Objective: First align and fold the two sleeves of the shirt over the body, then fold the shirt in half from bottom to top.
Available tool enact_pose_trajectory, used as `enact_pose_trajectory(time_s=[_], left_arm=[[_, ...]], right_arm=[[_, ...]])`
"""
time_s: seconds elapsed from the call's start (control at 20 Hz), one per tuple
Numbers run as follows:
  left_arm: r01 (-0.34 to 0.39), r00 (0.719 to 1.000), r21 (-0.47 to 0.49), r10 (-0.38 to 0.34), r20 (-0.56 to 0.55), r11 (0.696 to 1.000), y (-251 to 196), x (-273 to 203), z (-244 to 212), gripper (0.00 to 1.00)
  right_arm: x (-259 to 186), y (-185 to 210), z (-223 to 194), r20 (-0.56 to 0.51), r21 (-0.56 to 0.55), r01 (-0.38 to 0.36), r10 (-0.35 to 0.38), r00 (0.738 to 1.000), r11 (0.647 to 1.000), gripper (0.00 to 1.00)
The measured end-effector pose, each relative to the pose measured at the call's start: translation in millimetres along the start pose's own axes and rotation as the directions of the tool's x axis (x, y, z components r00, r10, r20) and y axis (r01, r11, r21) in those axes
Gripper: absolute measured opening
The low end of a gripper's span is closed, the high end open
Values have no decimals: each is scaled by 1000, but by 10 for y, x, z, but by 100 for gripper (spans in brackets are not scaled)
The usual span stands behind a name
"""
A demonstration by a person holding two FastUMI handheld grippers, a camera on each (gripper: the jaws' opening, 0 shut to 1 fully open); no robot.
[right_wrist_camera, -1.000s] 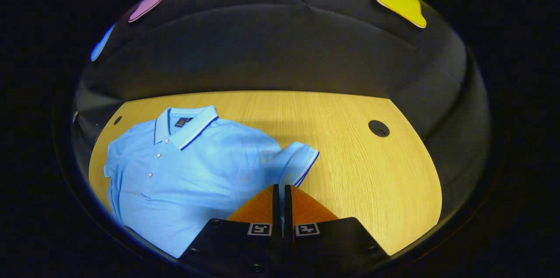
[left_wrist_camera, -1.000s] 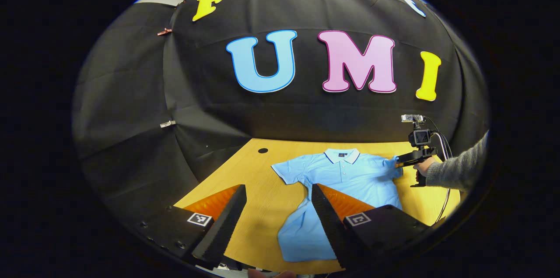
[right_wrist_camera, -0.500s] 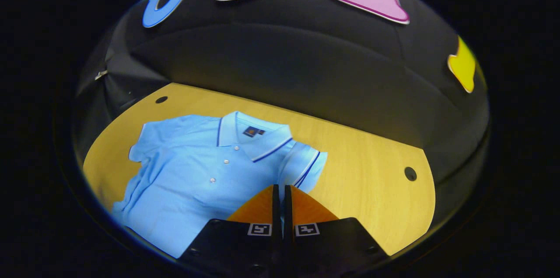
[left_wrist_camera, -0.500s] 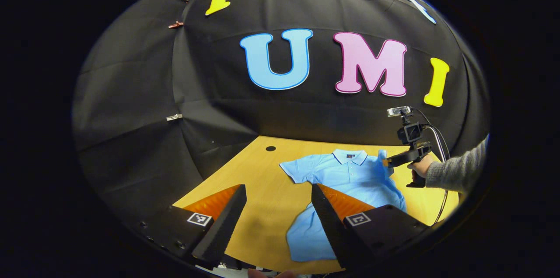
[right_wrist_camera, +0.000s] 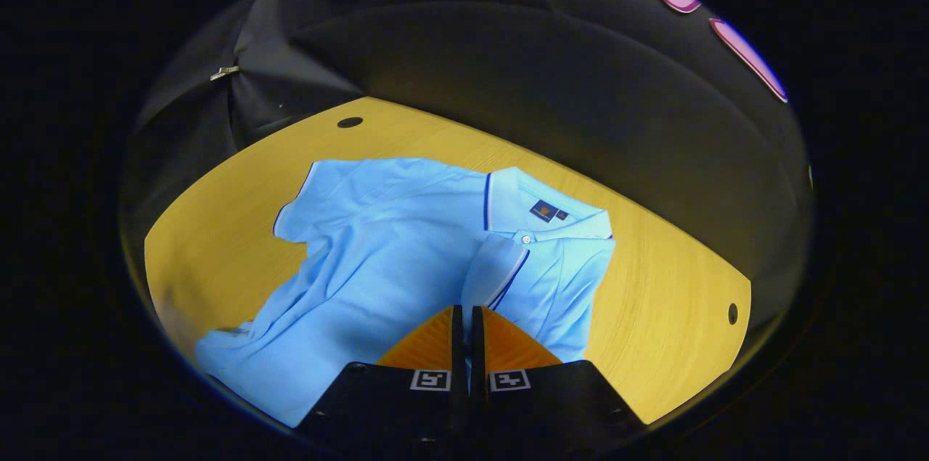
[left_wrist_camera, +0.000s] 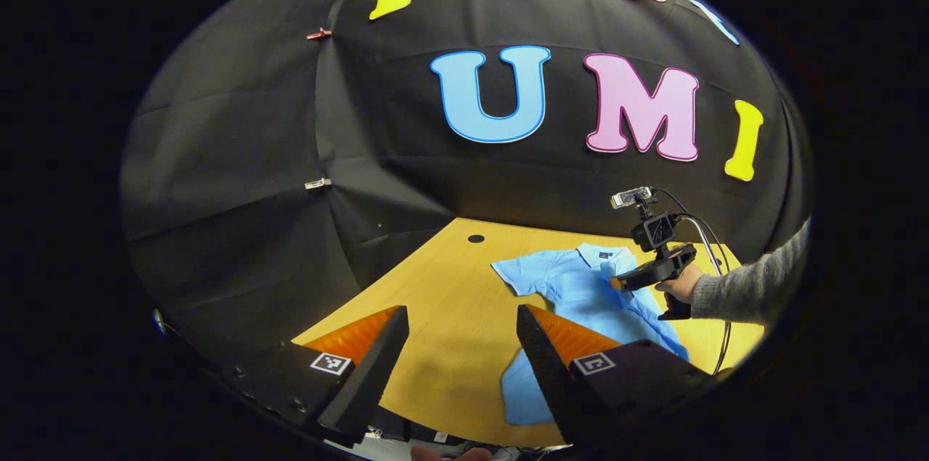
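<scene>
While my right gripper (right_wrist_camera: pixel 464 316), fingers clamped on the right sleeve (right_wrist_camera: pixel 501 272), lays it over the shirt (right_wrist_camera: pixel 377 258), apparently not released, my left gripper (left_wrist_camera: pixel 462 334) hangs open; the left sleeve (right_wrist_camera: pixel 312 192) and bottom fold remain.

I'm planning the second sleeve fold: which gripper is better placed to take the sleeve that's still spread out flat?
Probably the left gripper: its jaws are open and free, and the flat sleeve lies on its side of the shirt. The right gripper is shut on the other sleeve, over the body.

Shirt (right_wrist_camera: pixel 377 258) hem cut off by right gripper view edge.
</scene>
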State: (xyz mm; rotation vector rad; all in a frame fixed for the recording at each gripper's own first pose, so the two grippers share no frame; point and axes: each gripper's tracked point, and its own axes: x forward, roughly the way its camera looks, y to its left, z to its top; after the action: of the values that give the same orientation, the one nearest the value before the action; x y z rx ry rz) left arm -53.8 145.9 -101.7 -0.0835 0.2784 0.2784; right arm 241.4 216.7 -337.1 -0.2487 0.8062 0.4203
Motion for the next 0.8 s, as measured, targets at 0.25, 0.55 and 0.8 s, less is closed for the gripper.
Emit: enact_pose_trajectory(time_s=[0.25,0.55,0.8], left_arm=[[-19,1000,-8,19,-12,1000,72,-35,-61,95],[-27,1000,-17,27,-13,999,105,-16,-78,95],[-18,1000,-10,17,-17,1000,62,6,-87,95]], right_arm=[[105,161,-106,-49,15,-38,39,998,999,5],[133,229,-163,-77,102,-69,77,994,992,23],[105,357,-134,-65,162,-127,139,988,979,54]])
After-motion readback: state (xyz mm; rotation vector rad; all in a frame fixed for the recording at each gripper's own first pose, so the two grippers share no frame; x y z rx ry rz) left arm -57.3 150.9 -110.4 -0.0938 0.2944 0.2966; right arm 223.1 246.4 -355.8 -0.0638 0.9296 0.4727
